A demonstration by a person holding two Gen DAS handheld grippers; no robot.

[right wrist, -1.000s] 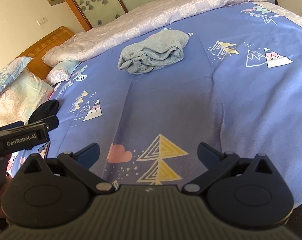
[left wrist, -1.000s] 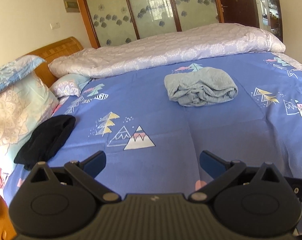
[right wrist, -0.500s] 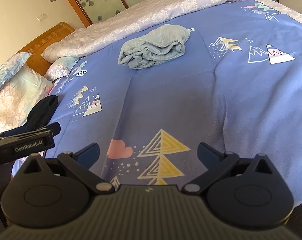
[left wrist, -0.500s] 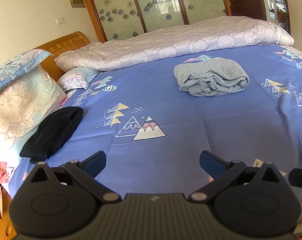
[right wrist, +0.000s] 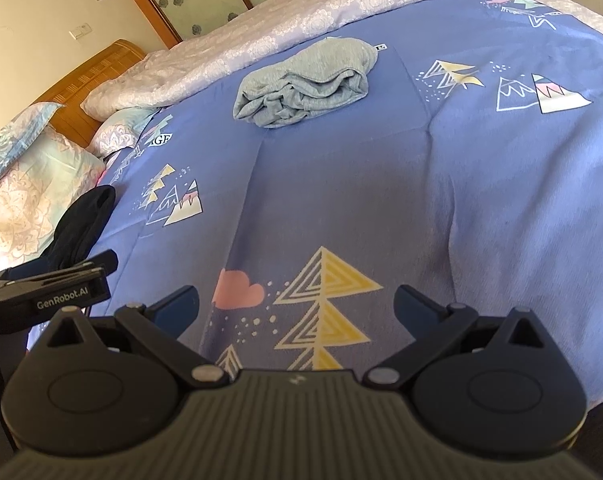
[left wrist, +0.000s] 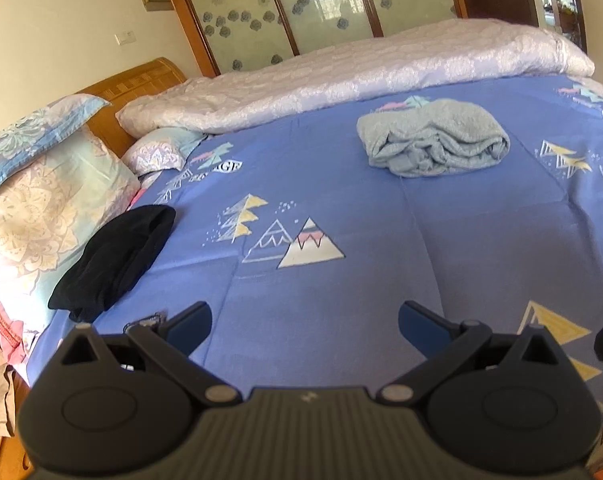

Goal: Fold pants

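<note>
Above the bed's [left wrist: 381,272] near edge, held left gripper [left wrist: 304,316] and right gripper [right wrist: 297,300] spread wide and empty, swung slightly left in the last second, from the grey pants [left wrist: 433,138] bundled mid-bed toward the black garment [left wrist: 113,260] beside the pillow [left wrist: 41,208], probably next for folding.

- We note the left gripper [left wrist: 304,322]: matte black ribbed body, two round hubs with triangular cut-outs, silver pivot pins, dark blue fingertips [left wrist: 191,320].
- The right gripper [right wrist: 295,306] is built the same.
- In the right wrist view, the left unit's side reads "GenRobot.AI" in white lettering.
</note>
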